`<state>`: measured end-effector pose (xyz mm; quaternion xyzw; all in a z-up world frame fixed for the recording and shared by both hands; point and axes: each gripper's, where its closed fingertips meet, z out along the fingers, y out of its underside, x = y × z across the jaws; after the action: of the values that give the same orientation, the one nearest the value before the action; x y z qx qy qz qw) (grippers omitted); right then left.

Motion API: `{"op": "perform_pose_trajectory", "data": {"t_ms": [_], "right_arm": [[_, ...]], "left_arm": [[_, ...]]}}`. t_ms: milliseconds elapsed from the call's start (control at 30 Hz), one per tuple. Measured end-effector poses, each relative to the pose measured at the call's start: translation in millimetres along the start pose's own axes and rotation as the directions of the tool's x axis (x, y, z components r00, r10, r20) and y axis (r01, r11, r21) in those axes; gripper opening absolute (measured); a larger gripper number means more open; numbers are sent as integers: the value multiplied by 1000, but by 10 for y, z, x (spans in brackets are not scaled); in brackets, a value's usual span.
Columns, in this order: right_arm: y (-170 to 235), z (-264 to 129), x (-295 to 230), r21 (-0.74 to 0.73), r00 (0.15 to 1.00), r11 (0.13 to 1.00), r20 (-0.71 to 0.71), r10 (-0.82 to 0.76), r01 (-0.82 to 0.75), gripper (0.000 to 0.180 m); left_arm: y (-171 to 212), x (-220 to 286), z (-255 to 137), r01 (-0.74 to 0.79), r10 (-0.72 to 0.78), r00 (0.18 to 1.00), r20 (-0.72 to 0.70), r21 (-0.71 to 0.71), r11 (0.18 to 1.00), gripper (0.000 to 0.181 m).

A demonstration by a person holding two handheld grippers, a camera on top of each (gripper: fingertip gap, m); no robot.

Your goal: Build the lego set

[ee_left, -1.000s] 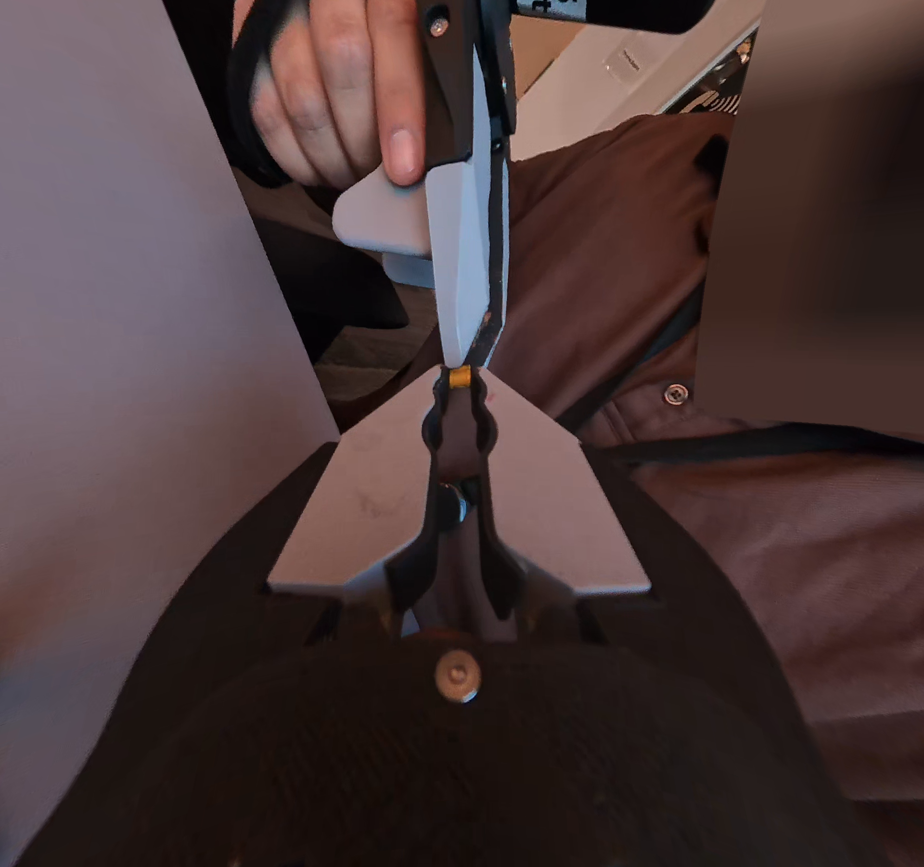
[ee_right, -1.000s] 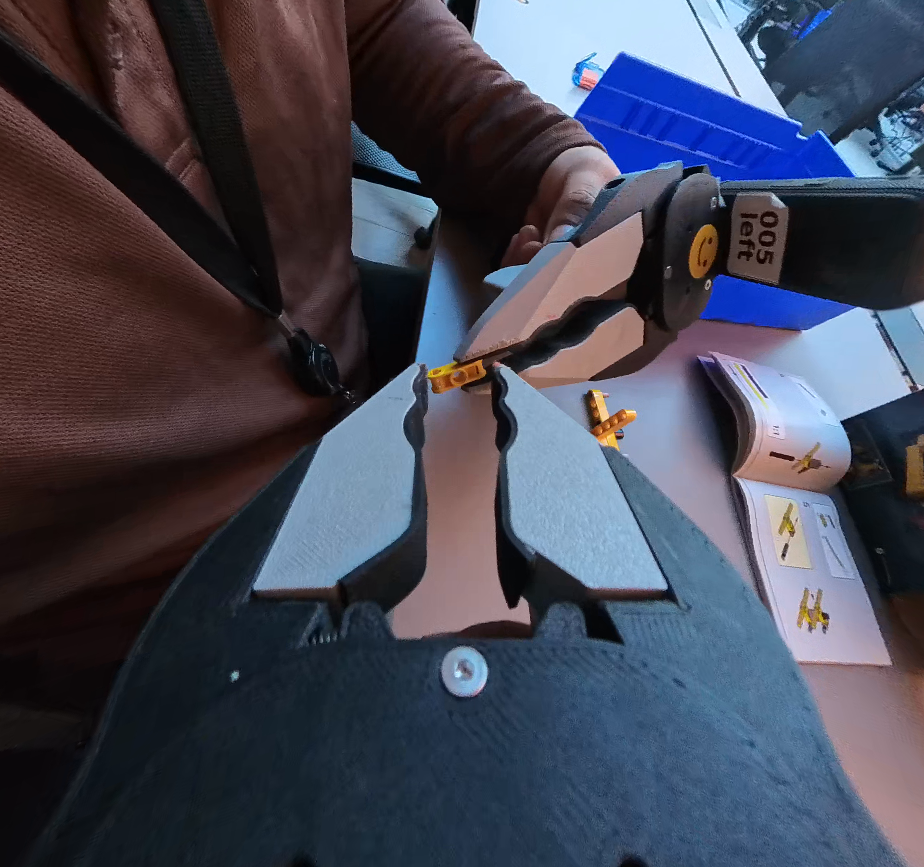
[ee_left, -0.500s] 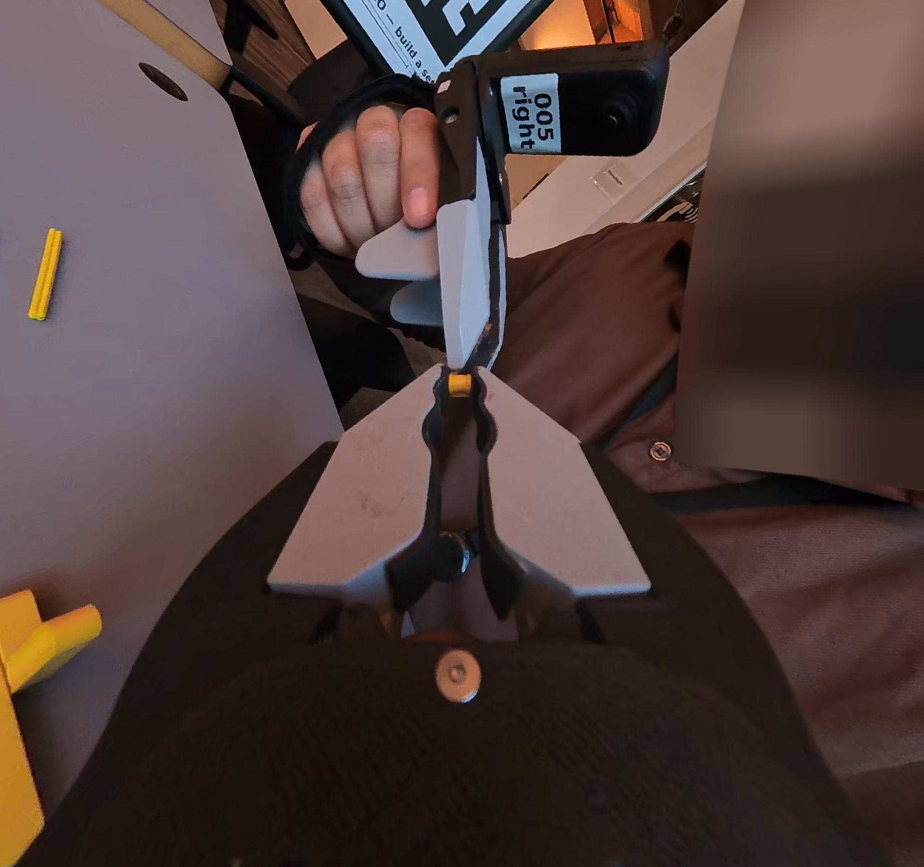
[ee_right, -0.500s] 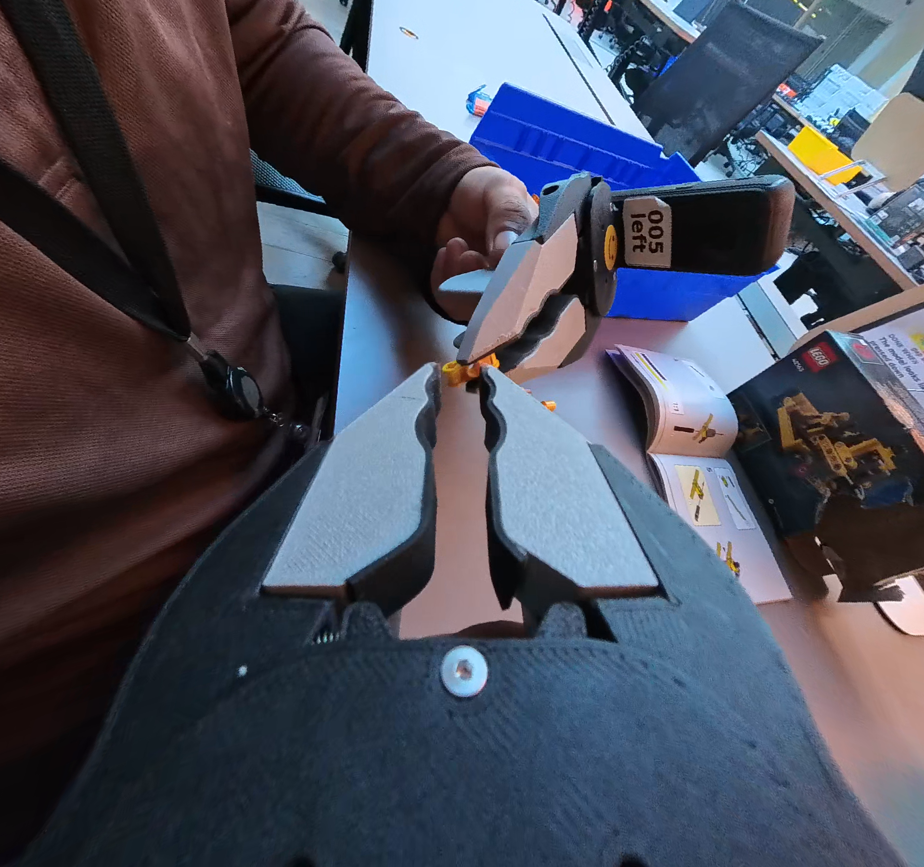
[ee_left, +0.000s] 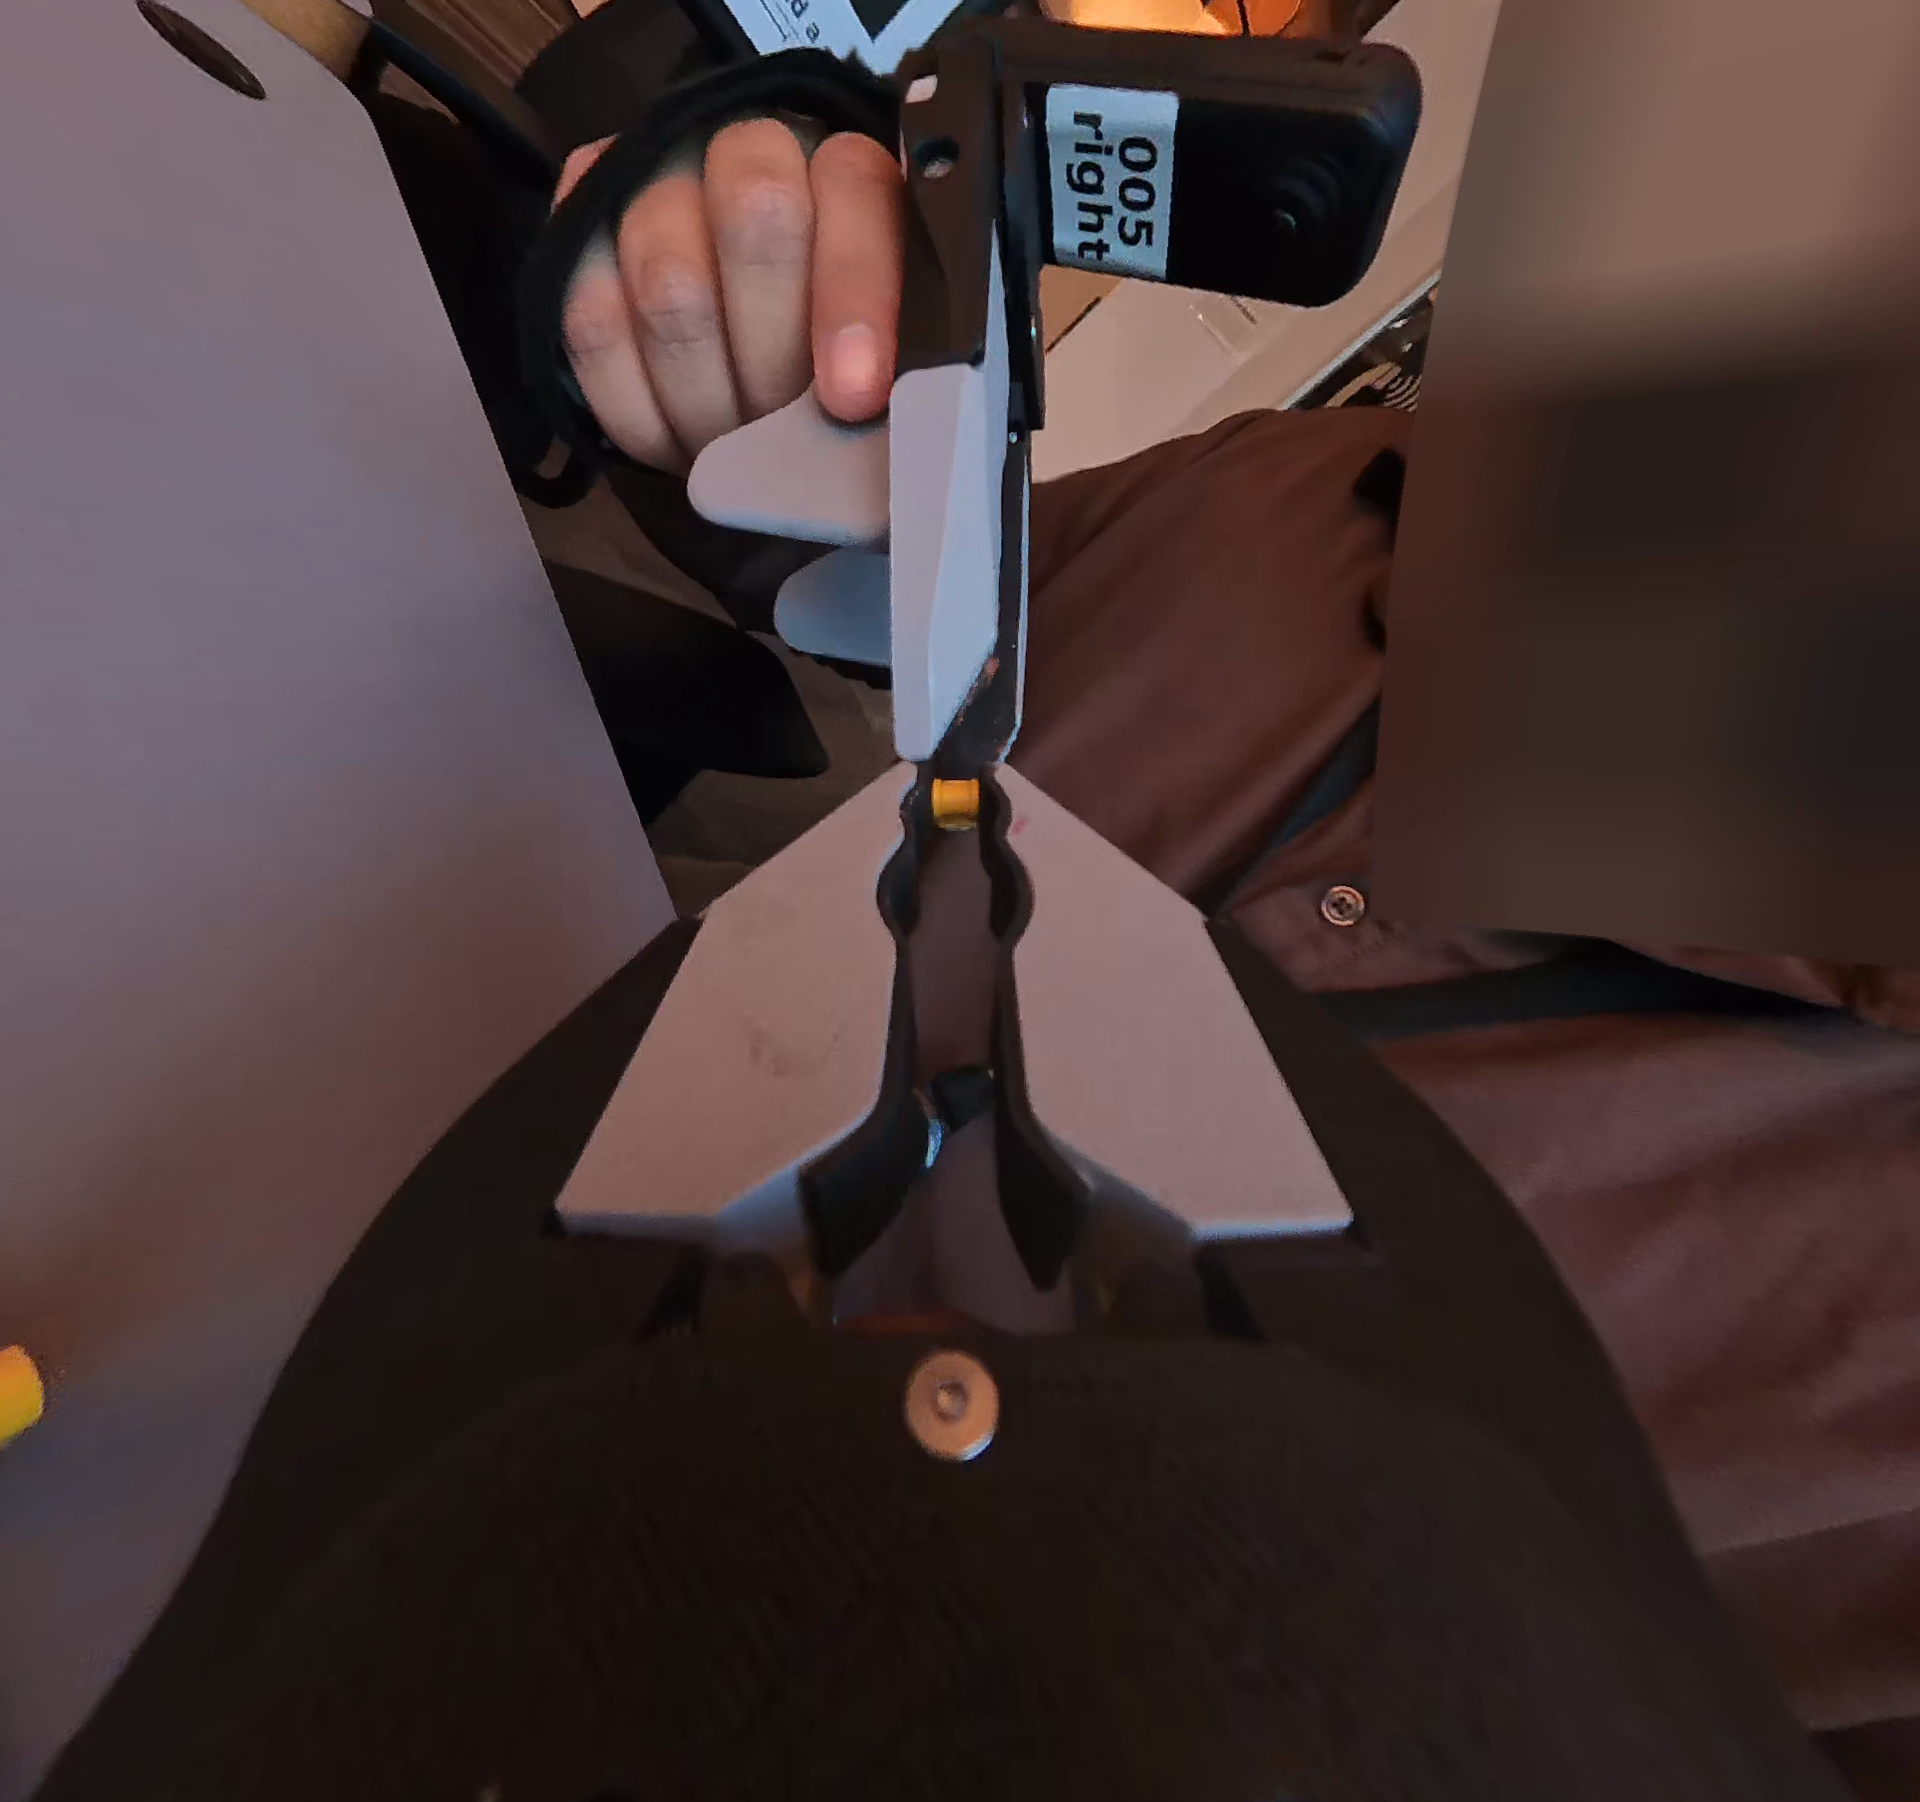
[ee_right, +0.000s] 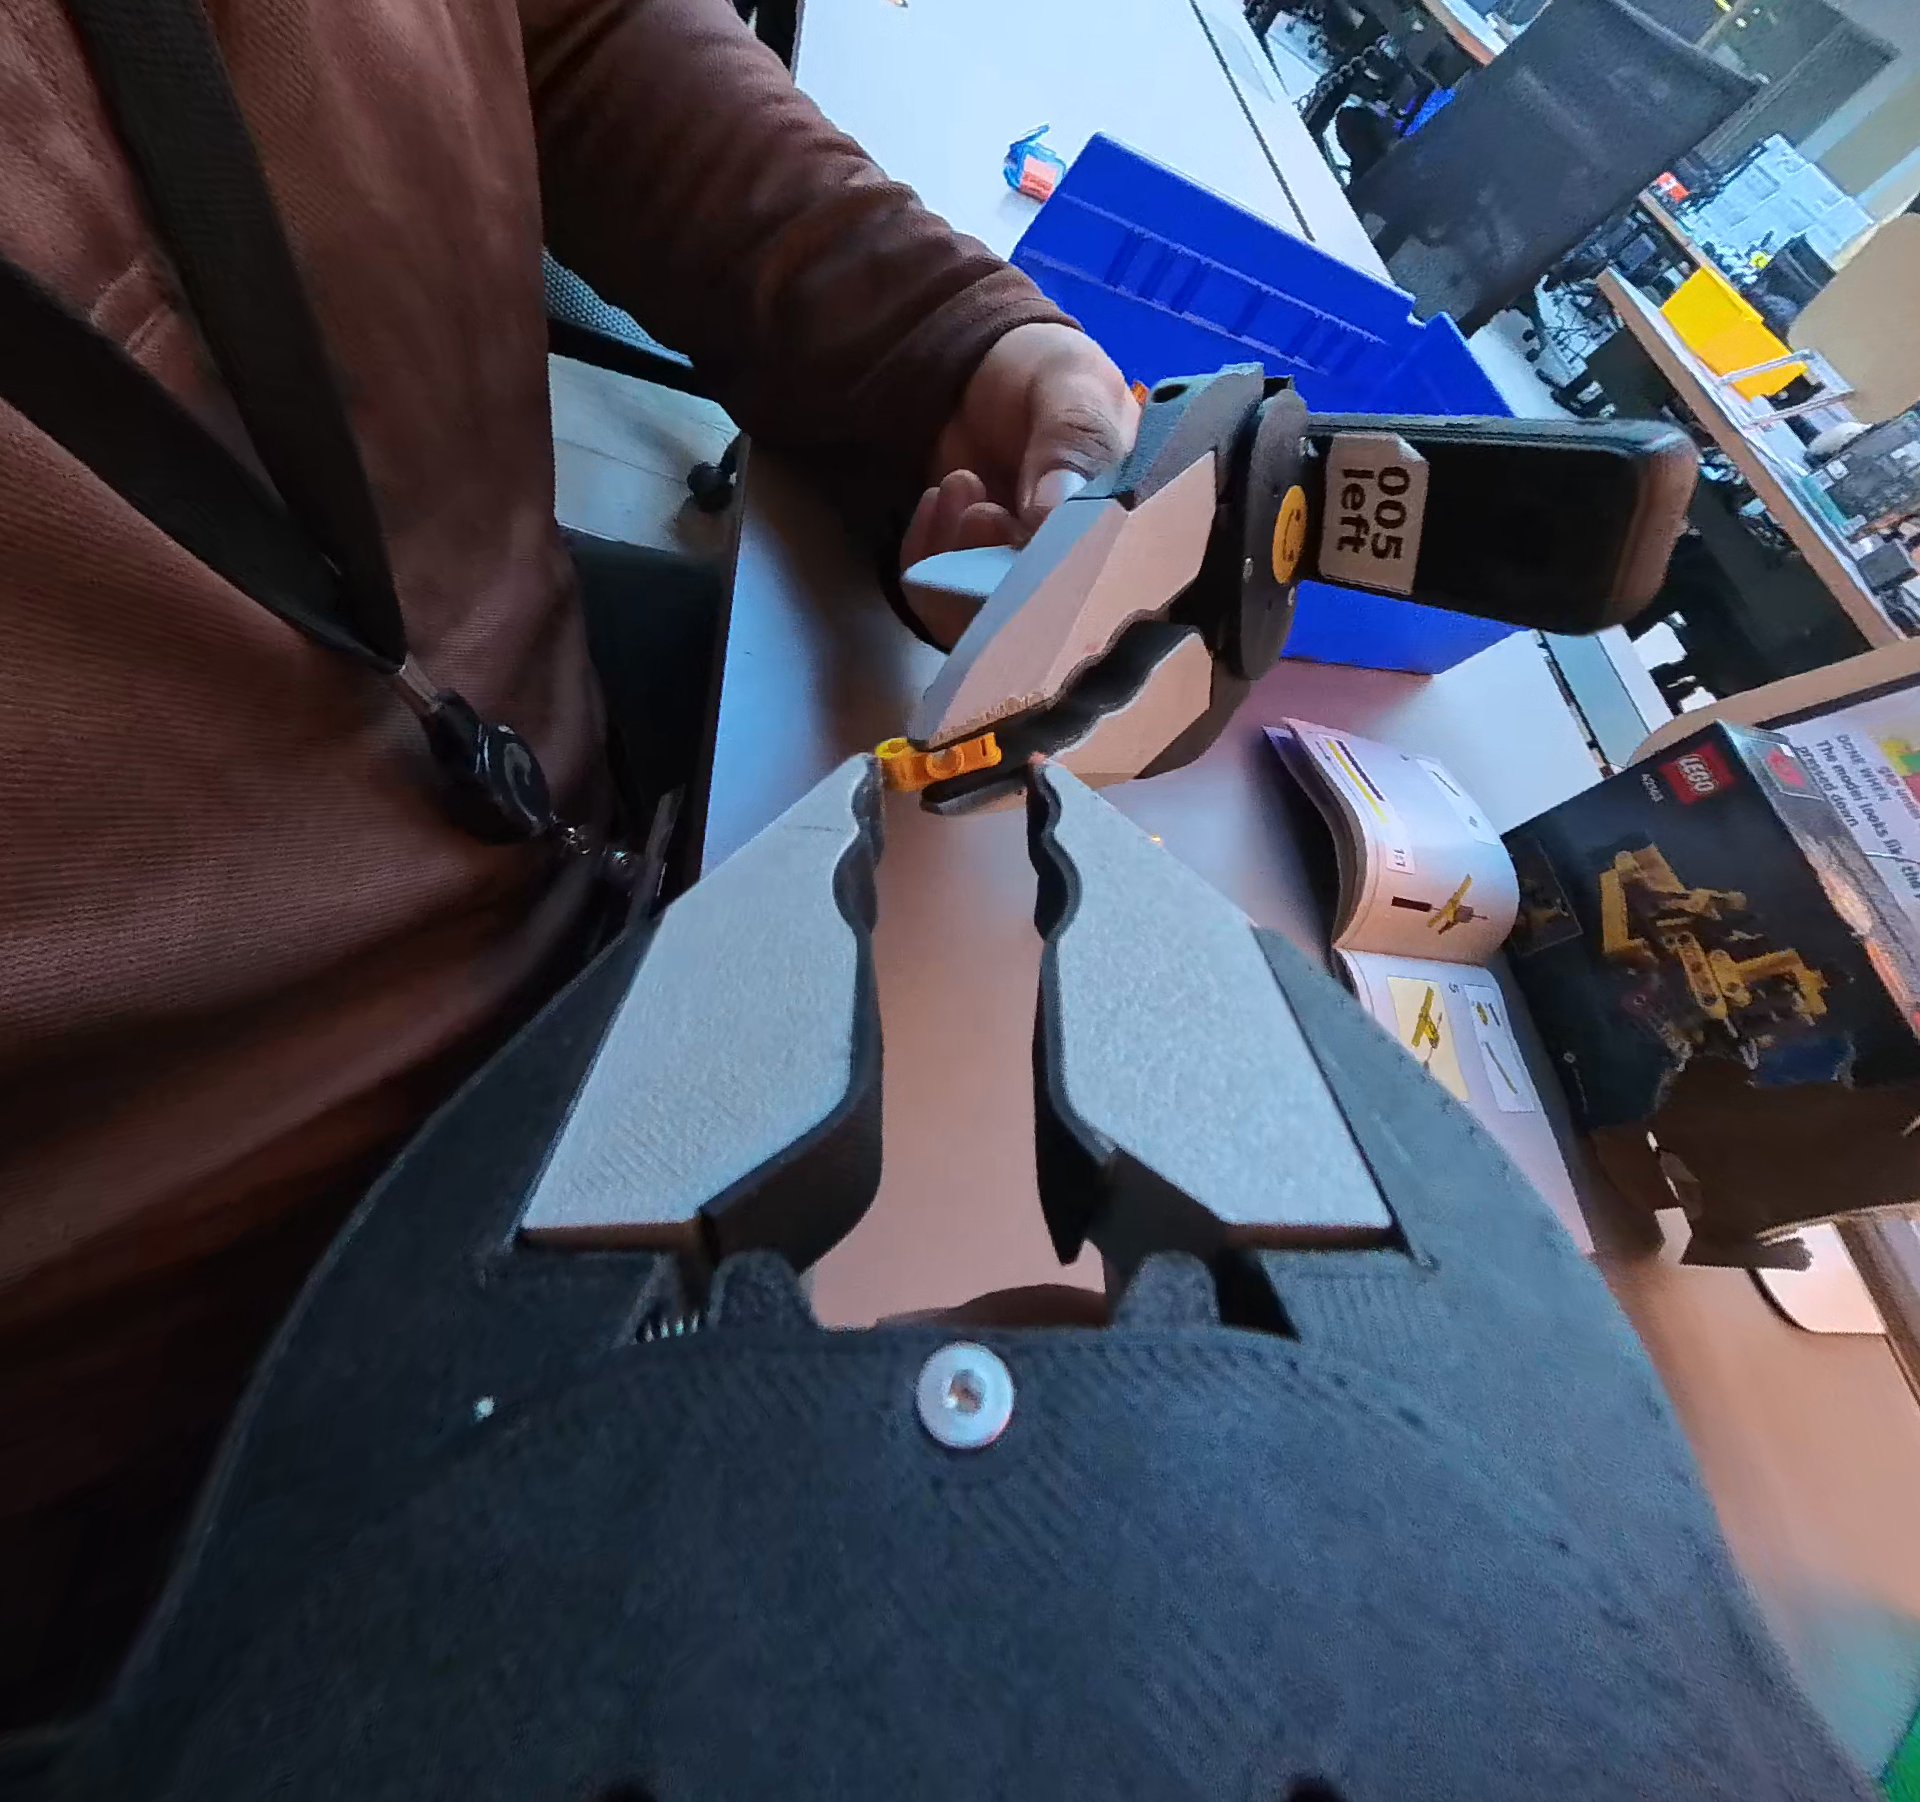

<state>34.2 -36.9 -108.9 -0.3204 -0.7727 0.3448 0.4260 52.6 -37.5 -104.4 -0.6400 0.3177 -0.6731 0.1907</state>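
The left claw (ee_left: 954, 796) has matt grey finger faces with black rubbery inner edges, on a coarse, layered black plastic body with a shiny metal screw (ee_left: 951, 1406). The yellow lego piece (ee_right: 935, 763) is smooth, glossy plastic. The sleeve (ee_right: 727, 194) is ribbed brown cloth. The booklet (ee_right: 1403, 879) is glossy paper, the tabletop (ee_right: 790, 630) smooth and matt.

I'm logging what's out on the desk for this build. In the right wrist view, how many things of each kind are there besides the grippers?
Small yellow lego piece, held in the left gripper: 1
Open instruction booklet: 1
Lego set box: 1
Blue bin: 1
Total: 4
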Motion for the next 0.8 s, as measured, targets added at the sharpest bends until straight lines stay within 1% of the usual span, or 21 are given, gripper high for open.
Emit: {"op": "perform_pose_trajectory", "data": {"t_ms": [100, 267, 400, 467, 500, 567, 633, 700, 800], "right_arm": [[21, 2, 48, -2, 999, 1000, -28, 16, -16, 25], [80, -39, 330, -18, 975, 1000, -220, -12, 8, 23], [81, -101, 546, -38, 908, 997, -411, -83, 74, 13], [118, -122, 622, -65, 874, 995, -476, -99, 77, 11], [123, -138, 654, -69, 856, 995, -507, -100, 76, 2], [122, -173, 718, -57, 822, 996, -562, -90, 70, 0], [130, -165, 708, -14, 841, 999, -541, -33, 31, 0], [150, -191, 707, 64, 870, 996, -487, 79, -55, 0], [160, -344, 789, 199, 865, 964, -437, 248, -175, 0]], "left_arm": [[-46, -36, -20, 6, -7, 1000, 25, 34, 999, 6], [-319, -127, -163, 35, -49, 997, 59, 215, 976, 6], [-547, -192, -287, 54, -86, 994, 70, 370, 928, 6], [-617, -243, -324, 31, -85, 990, 113, 412, 911, 6], [-660, -249, -350, 21, -82, 989, 122, 437, 899, 6], [-725, -263, -387, 22, -93, 988, 124, 478, 878, 6], [-747, -278, -404, 11, -89, 987, 136, 493, 870, 6], [-742, -301, -398, 5, -92, 984, 153, 491, 871, 6], [-715, -319, -365, 1, -95, 980, 176, 475, 880, 6]]}}
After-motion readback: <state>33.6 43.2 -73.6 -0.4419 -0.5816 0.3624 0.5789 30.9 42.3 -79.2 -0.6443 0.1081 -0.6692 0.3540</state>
